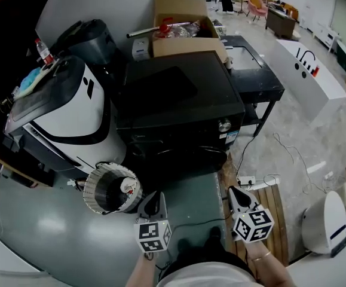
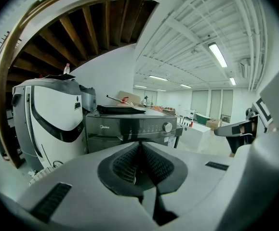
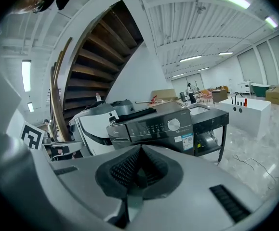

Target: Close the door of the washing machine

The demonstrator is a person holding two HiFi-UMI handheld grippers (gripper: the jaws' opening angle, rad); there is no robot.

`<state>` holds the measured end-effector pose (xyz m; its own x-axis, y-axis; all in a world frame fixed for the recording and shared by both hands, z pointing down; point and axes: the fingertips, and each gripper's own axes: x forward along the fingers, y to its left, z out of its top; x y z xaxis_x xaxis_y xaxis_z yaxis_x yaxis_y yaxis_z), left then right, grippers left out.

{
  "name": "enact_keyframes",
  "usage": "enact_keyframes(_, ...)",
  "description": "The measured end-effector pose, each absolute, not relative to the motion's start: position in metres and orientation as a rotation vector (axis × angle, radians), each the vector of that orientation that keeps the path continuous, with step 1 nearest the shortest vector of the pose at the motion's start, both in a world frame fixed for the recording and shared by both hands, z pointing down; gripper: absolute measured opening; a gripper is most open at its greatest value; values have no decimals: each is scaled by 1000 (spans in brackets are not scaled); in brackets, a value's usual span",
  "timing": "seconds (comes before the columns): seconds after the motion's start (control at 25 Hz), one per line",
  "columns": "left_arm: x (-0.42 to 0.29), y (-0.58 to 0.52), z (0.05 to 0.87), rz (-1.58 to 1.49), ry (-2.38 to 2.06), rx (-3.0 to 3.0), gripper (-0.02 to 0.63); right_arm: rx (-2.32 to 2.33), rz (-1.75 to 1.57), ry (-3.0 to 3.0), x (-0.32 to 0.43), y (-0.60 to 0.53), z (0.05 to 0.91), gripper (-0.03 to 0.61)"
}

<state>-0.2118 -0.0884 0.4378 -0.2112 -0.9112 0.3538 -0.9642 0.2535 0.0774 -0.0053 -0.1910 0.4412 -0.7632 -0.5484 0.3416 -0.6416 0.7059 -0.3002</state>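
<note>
Lettering (image 2: 104, 128) "Midea" on black washing machine (image 2: 144, 121) (left gripper (image 2: 140, 150) and right gripper (image 3: 140, 150) both closed, empty)

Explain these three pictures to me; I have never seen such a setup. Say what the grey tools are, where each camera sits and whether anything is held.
No robot here: a person holds a two-jaw tool in each hand. The head view looks down from a camera on the person's head; the left gripper and right gripper show at the bottom, each with a marker cube. The other two pictures come from cameras riding on the grippers, looking along their jaws. Both pairs of jaws are together with nothing between them, so nothing is held. Ahead stands the black washing machine; its door is too dark to judge. Beside it is a white and black appliance, behind it a cardboard box, and on the floor a round white vented part.
</note>
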Motion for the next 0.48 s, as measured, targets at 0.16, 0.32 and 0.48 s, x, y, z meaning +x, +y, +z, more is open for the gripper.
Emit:
enact_keyframes(0.16,-218,-82,442,222,-2206,1707,29,929,588,-2691,-14,-191,441,5)
enact_keyframes(0.32,-223,-81,444,229,-2204,1704,29,912,580,-2693,-23,-191,442,5)
enact_keyframes(0.48,-225,-85,443,239,-2209,1710,29,889,566,-2691,-28,-192,443,5)
